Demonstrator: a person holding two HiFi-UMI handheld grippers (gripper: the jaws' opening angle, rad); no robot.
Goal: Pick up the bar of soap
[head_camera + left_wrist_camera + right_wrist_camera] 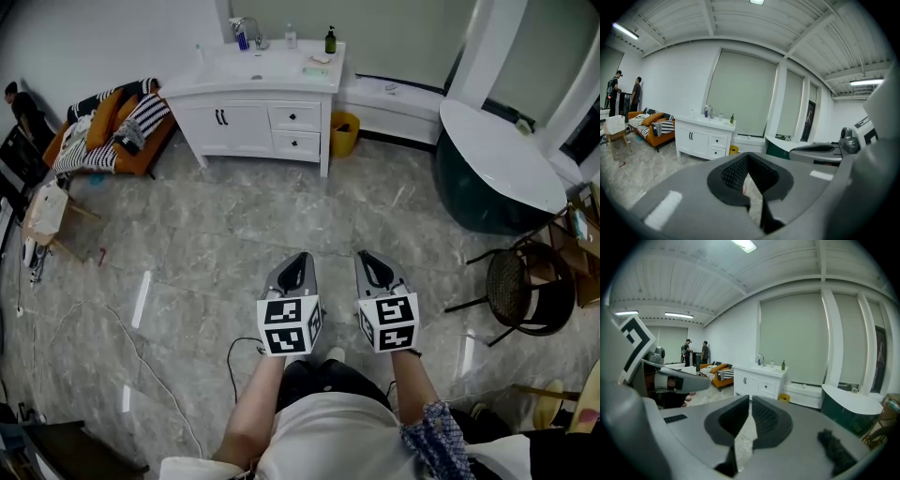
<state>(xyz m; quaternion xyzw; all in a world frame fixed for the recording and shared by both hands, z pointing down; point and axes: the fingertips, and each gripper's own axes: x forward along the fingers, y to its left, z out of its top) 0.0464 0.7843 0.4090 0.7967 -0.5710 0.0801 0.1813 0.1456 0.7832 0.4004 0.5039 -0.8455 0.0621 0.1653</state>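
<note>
Soap (317,66): too small to tell for sure; probably the pale piece on the cabinet top, right of the basin and well apart from both grippers.

Grey stone floor (216,234): fills most of the head view, with thin cables lying at the left.

White cabinet (253,117): against the far wall, with doors, drawers and a basin set in its top.

Dark green tub (487,187): to the right of the cabinet, with a white top.

Orange sofa (112,136): at the left, covered with striped cushions.

Black chair (521,286): near the right edge, round seat.

Yellow bin (344,133): on the floor, just beside the right end of the cabinet.

Left gripper (298,258) (748,155): held over the floor, pointing toward the cabinet and a little downward; jaws together, nothing between them.

Right gripper (367,255) (750,398): just beside the left one, pointing the same way; jaws closed together, also empty.

Dark bottle (330,39): upright at the back right corner of the cabinet top, near the pale piece.
</note>
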